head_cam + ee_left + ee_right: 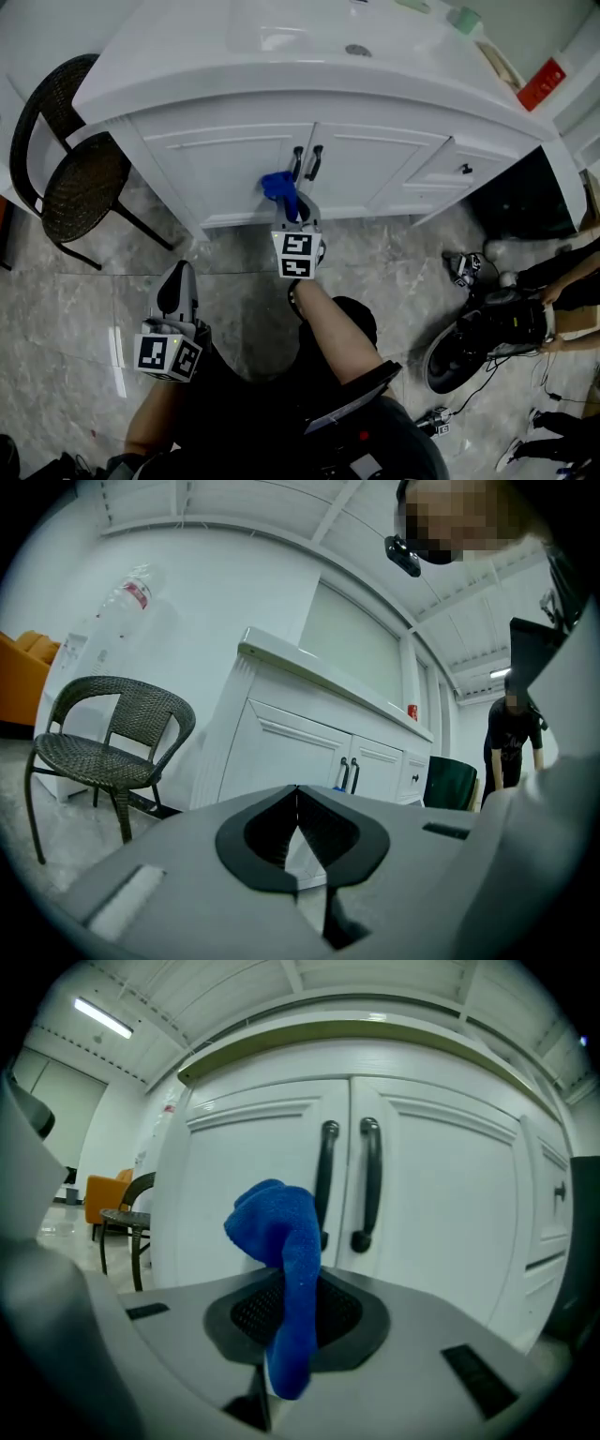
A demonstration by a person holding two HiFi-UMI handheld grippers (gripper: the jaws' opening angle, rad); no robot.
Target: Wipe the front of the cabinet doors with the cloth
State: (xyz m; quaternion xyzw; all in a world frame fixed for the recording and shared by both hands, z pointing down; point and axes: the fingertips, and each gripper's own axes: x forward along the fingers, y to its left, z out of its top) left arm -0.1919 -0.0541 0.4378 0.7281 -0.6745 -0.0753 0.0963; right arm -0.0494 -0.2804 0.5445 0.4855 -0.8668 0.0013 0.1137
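Clenching the blue cloth (284, 1241) between its jaws, the right gripper (295, 1312) sits at the centre of the head view, aimed at the white cabinet doors (234, 164). The cloth stands up out of the grip in a bunched fold, its top lying over the left door (248, 1176) just beside the left of the two dark handles (326, 1180) (whether it actually presses on the panel cannot be told). A loose tail hangs down over the gripper's front. The left gripper (298, 829) is low and to the left in the head view, well apart from the cabinet, its jaws pressed together with nothing between them. A dark wicker chair (80, 183) stands at the left of the frame beside the cabinet's end. A person (514, 742) stands at the right edge of the left gripper view.
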